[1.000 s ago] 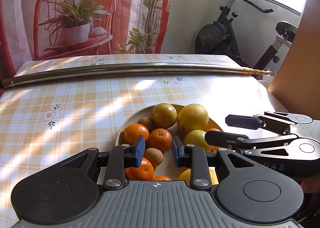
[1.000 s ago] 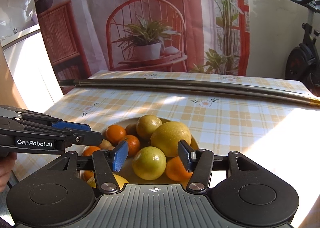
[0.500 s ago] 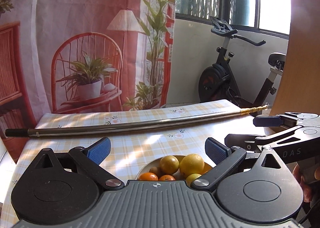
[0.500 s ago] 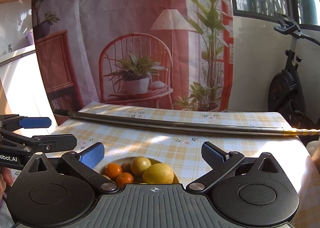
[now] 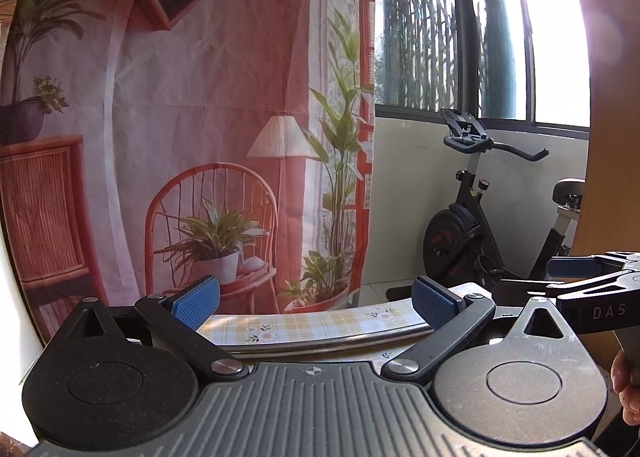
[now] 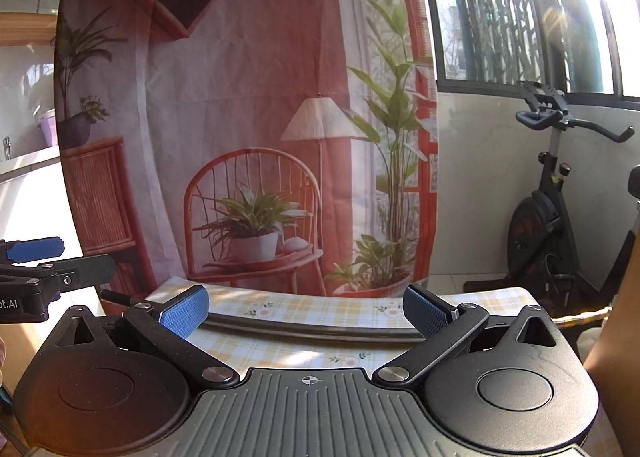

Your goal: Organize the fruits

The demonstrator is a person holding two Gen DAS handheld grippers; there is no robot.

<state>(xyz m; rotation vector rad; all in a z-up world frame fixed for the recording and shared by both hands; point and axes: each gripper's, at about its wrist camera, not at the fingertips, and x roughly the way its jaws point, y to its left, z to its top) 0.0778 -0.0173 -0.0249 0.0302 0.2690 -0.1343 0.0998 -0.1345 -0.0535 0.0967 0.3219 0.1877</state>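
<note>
Fingers on my left gripper (image 5: 316, 299) and right gripper (image 6: 306, 309) are spread wide and hold nothing. Both cameras have tilted up since a second ago: the fruit plate has dropped below the lower edge of each frame, hidden behind the gripper bodies. Only the table (image 6: 320, 307) and pole (image 6: 312, 327) show at lower centre. I judge the fruit gathered and the task near complete.

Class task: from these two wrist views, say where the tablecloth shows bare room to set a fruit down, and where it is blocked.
Bare checked tablecloth shows nearer than the long metal pole, between the open right claw's blue pads. A second free strip lies beyond the pole, along the far edge by the printed backdrop. The pole blocks the line between them. No fruit is in view.
</note>
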